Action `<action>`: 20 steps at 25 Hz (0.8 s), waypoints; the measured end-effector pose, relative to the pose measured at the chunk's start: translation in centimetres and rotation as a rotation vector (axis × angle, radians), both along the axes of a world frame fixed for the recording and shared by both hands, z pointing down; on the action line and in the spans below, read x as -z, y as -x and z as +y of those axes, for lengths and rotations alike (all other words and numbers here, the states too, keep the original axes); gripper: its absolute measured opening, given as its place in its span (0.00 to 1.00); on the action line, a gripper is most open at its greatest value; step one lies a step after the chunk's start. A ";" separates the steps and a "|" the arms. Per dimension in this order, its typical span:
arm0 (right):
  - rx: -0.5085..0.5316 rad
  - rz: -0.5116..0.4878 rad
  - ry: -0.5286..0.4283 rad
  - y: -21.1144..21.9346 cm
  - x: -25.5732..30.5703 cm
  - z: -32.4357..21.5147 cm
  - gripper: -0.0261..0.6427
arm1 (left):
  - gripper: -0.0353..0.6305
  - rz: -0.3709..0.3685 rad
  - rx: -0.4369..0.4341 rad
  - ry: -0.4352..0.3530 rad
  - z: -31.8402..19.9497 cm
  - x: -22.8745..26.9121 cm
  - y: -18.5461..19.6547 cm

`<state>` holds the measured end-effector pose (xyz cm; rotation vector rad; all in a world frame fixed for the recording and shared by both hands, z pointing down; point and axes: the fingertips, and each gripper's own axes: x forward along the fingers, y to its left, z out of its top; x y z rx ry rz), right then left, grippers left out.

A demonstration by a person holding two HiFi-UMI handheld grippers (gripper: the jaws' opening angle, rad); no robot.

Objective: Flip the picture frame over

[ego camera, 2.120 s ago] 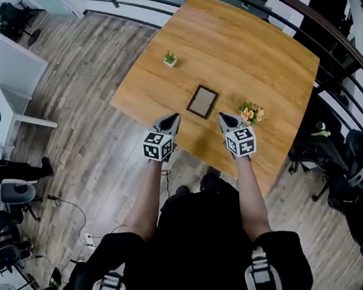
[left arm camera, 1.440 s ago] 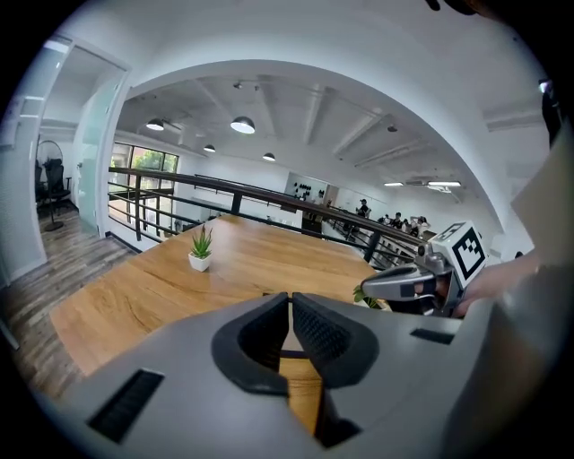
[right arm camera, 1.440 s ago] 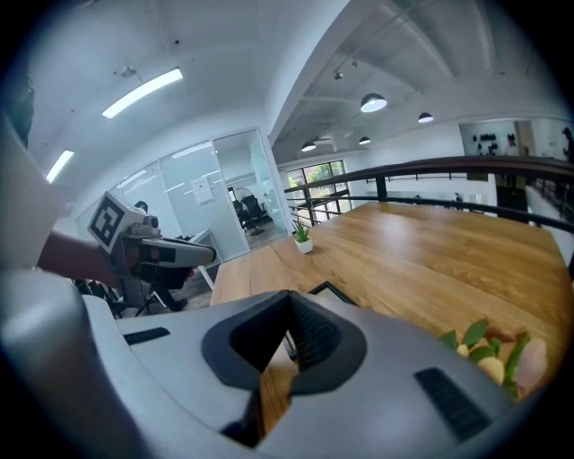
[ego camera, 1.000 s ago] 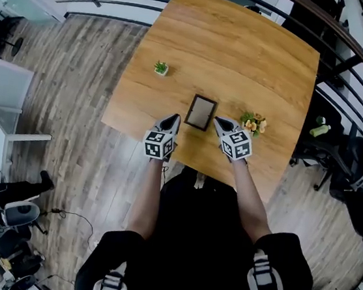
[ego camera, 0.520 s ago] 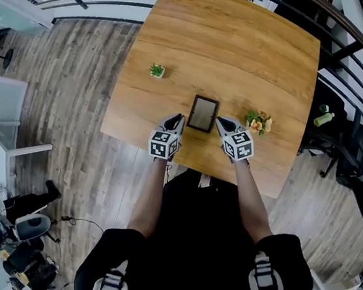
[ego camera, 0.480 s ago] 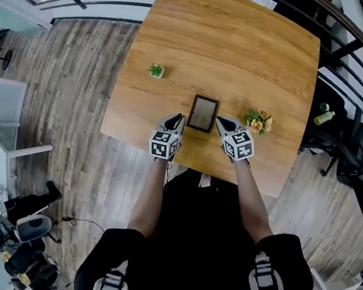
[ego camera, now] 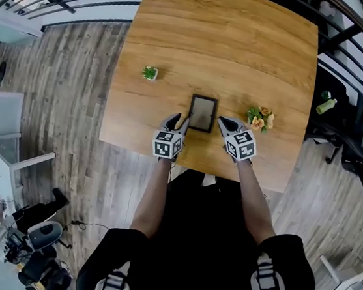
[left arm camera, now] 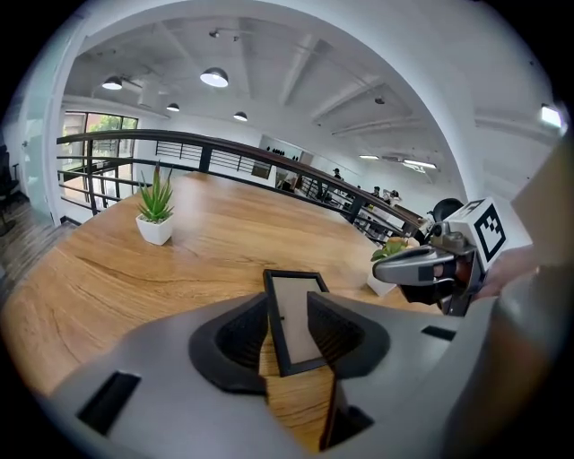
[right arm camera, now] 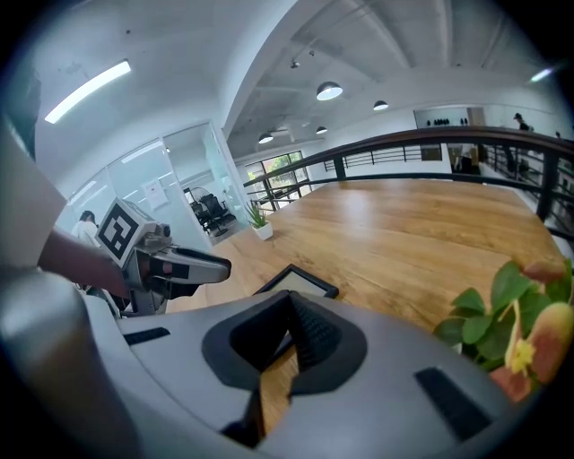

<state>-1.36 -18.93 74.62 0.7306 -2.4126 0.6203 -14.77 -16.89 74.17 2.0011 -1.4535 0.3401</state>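
Parting the jaws of the left gripper (ego camera: 179, 120) just now, pads pressing on nothing; holding the right gripper (ego camera: 224, 121) clenched, empty. Flanking the picture frame (ego camera: 202, 113), lying flat on the table (ego camera: 233, 42) just ahead, long axis pointing away; left seemingly lining up nearer.

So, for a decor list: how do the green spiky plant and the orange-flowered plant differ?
The green spiky plant has pointed leaves; the orange-flowered plant has blooms and broad leaves. The spiky one stands left of the black picture frame, the flowered one right. Both are small potted plants.
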 end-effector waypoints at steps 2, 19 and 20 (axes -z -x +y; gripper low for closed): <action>-0.005 -0.001 0.004 -0.1 -0.2 -0.1 0.05 | 0.26 -0.001 0.000 0.008 -0.2 -0.4 -0.1; -0.057 0.057 0.039 -3.5 -1.5 0.4 0.05 | 0.26 -0.078 -0.001 0.160 -0.9 -6.4 -0.8; -0.058 0.063 0.039 -3.6 -1.6 0.5 0.05 | 0.26 -0.097 -0.014 0.168 -0.9 -6.7 -0.8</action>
